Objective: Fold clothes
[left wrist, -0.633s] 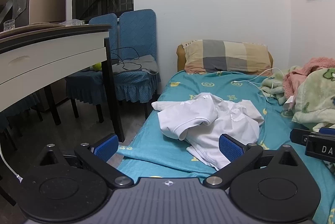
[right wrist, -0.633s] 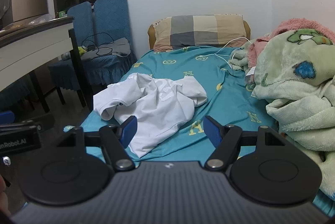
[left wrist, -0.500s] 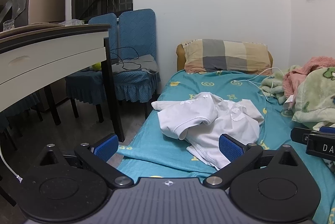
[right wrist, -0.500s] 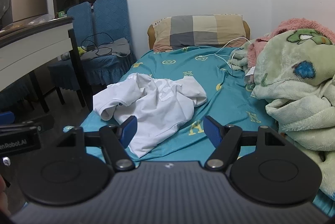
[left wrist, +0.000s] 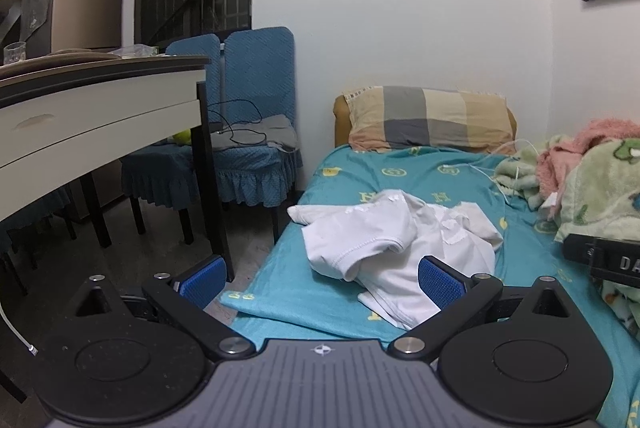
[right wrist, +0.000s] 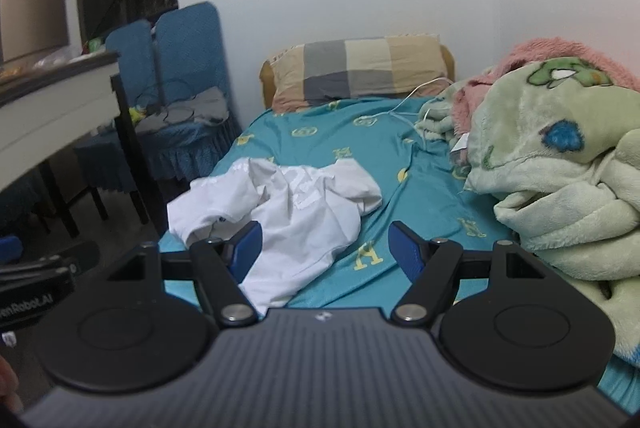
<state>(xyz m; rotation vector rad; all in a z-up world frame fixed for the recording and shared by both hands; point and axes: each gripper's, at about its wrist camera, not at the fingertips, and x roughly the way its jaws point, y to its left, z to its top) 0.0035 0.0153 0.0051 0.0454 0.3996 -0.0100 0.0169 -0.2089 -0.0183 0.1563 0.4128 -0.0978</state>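
With both the left gripper [left wrist: 322, 280] and the right gripper [right wrist: 325, 248] held wide open and empty, the crumpled shirt [left wrist: 396, 244] is seen lying just beyond the fingers, its near edge partly hidden by them.

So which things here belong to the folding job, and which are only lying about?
For the job: white shirt, crumpled on the teal bedsheet; left gripper and right gripper, jaws open.

Lying about: checked pillow, green blanket, white cable, blue chairs.
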